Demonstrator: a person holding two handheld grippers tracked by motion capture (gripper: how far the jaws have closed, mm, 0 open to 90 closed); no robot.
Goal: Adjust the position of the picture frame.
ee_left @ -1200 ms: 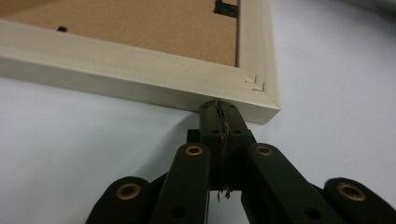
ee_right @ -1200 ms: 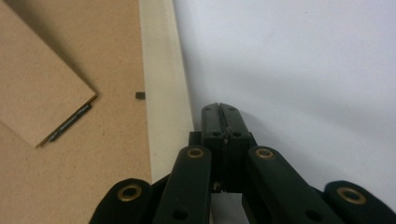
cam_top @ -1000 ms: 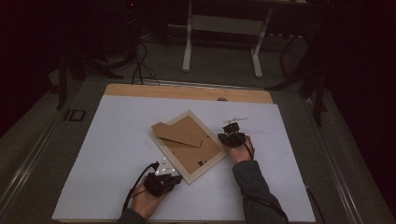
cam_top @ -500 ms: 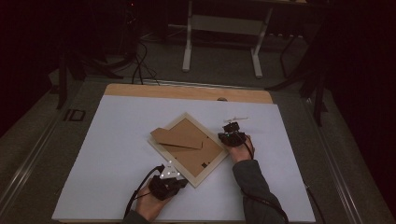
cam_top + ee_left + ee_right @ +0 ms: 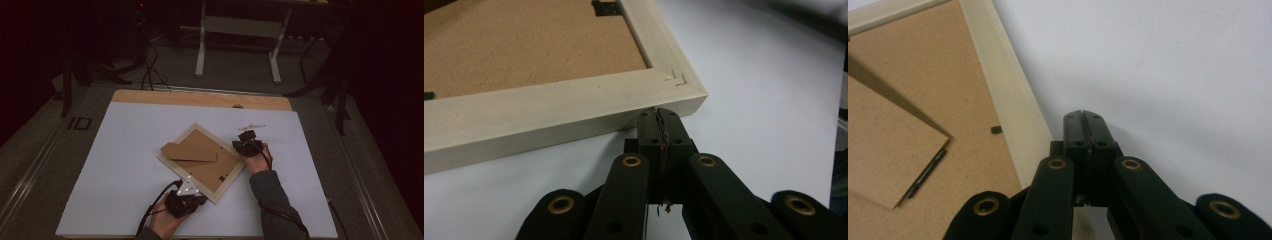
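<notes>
With its jaws pressed flat together and nothing between them, the left claw [image 5: 658, 117] sits low on the white sheet [image 5: 125, 165], its tips right at the outer edge of the picture frame [image 5: 574, 107], close to one mitred corner where two small staple marks show in the pale wood. Whether the tips actually touch the wood cannot be told from the left gripper view. In the high view the same left claw [image 5: 192, 187] lies at the near corner of the frame, held by a hand [image 5: 165, 222] that enters from the bottom edge.

The right claw [image 5: 1083, 120] is likewise closed on nothing, resting on the sheet just beside the frame's right-hand side rail. In the high view the right claw [image 5: 241, 145] sits against the frame's far right corner.

The picture frame [image 5: 220, 186] lies face down and turned diamond-wise near the middle of the counter [image 5: 200, 99], its brown backing board [image 5: 215, 165] up. A cardboard stand flap [image 5: 189, 152] lies across the upper left part of the backing, and small black clips [image 5: 996, 130] sit along the inner edge of the rail.
</notes>
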